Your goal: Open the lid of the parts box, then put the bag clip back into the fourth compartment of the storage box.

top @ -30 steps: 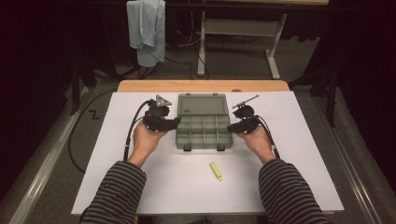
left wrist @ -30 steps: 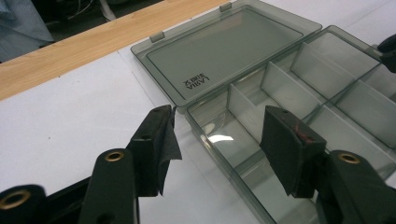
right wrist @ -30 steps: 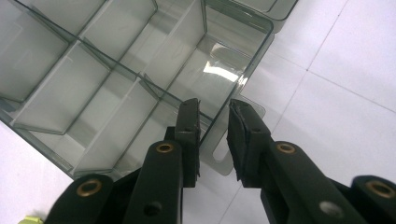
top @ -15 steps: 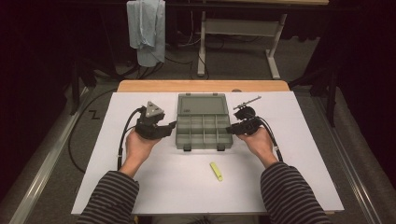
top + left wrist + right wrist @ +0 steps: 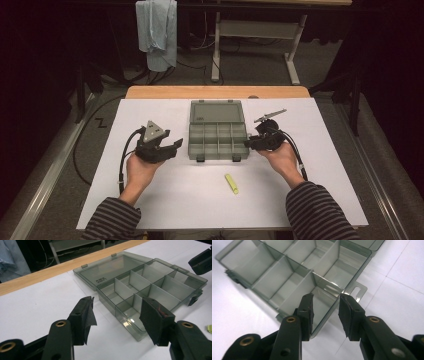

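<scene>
A grey see-through compartment box (image 5: pixel 217 142) lies open mid-table, its lid (image 5: pixel 216 112) flat behind it and its compartments empty. My left gripper (image 5: pixel 174 147) stands open just left of the box, apart from it; in the left gripper view its jaws (image 5: pixel 117 312) frame the box's near corner (image 5: pixel 130 322) with nothing between the pads. At the box's right end, my right gripper (image 5: pixel 248 143) is open; its jaws (image 5: pixel 325 312) have just been opening and straddle the box's end wall (image 5: pixel 329 307) without pressing it. A small yellow piece (image 5: pixel 231 183) lies in front of the box.
The white tabletop (image 5: pixel 320 165) has a wooden back edge (image 5: pixel 215 92). Behind the table, a blue cloth (image 5: pixel 157 30) hangs and a white frame (image 5: pixel 260 30) stands on the floor. My right gripper's tip (image 5: pixel 201 261) appears beyond the box in the left gripper view.
My left gripper has drawn back from the box's left side, leftward and toward the person. My right gripper has slid toward the table's front along the box's right end. The box stays put.
</scene>
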The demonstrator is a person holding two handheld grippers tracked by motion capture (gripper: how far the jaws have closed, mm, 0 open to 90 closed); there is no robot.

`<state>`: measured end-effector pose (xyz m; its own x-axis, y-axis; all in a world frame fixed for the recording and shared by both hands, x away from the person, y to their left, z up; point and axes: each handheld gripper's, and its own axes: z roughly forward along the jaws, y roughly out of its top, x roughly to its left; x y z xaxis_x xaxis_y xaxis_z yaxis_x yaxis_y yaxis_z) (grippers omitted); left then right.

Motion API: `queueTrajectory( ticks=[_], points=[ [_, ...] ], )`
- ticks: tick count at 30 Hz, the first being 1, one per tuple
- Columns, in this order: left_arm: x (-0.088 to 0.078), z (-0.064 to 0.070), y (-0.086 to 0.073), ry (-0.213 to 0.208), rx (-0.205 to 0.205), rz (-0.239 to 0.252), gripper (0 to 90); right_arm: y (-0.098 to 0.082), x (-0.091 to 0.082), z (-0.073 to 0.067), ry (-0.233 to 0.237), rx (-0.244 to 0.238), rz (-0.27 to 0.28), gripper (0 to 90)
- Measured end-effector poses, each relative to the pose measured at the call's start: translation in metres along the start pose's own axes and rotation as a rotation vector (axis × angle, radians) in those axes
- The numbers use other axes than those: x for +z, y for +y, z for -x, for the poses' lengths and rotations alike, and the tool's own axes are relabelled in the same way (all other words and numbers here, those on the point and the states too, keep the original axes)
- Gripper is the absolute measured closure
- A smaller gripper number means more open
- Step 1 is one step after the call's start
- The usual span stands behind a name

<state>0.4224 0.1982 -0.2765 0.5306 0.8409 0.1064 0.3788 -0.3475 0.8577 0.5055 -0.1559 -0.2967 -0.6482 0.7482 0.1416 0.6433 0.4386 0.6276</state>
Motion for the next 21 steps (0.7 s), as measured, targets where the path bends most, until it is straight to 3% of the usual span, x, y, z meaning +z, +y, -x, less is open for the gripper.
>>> queueTrajectory(
  ticks=[5, 12, 16, 21],
  points=[
    [-0.008, 0.004, -0.009, -0.005, -0.001, 0.026, 43.0, -0.004, -0.008, -0.001, 0.007, -0.003, 0.019, 65.8],
    [-0.017, 0.003, -0.021, -0.007, -0.045, 0.052, 42.8, -0.015, -0.016, 0.0, 0.026, 0.006, 0.047, 64.2],
    [-0.022, 0.007, -0.029, 0.008, -0.03, 0.059, 42.5, -0.021, -0.021, 0.002, 0.032, 0.015, 0.07, 63.7],
    [-0.024, 0.009, -0.038, 0.009, -0.043, 0.072, 42.2, -0.028, -0.026, 0.002, 0.041, 0.016, 0.087, 61.7]
  ],
)
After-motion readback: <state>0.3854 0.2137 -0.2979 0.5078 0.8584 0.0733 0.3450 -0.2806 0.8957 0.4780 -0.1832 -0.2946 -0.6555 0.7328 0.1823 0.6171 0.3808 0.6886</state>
